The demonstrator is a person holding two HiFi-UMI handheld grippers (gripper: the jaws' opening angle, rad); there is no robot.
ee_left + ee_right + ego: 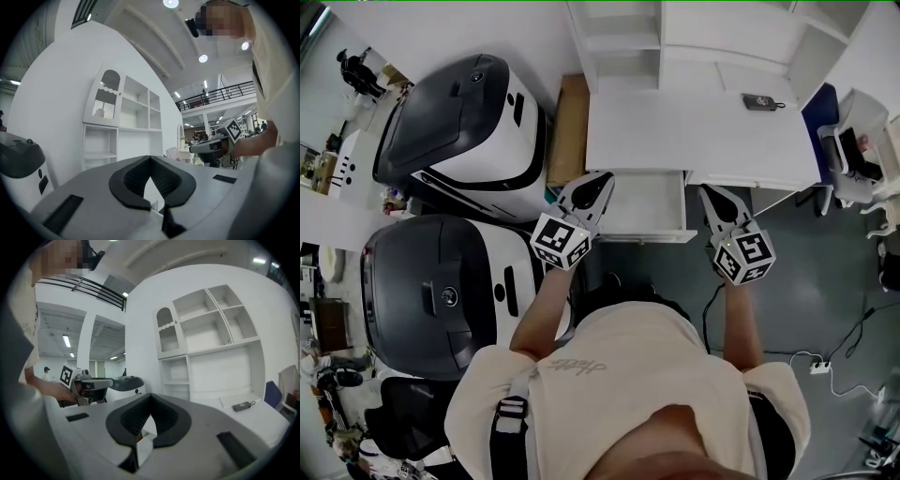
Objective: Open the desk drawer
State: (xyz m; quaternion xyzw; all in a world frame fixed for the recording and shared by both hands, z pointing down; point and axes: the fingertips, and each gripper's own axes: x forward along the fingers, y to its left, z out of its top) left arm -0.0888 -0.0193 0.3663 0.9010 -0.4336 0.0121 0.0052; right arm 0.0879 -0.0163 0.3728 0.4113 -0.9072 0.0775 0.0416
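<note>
Person's shoulders fill the bottom of the head view. Left gripper (602,180) and right gripper (710,193): jaws together, nothing held. Drawer (642,234) stands pulled out under the desk (694,131), between both tips (front runs left-right). Left tip looks nearer.

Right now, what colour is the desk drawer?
The drawer is white, like the desk. The head view shows it best.

white desk (675,131), small black device (761,101) atop
</note>
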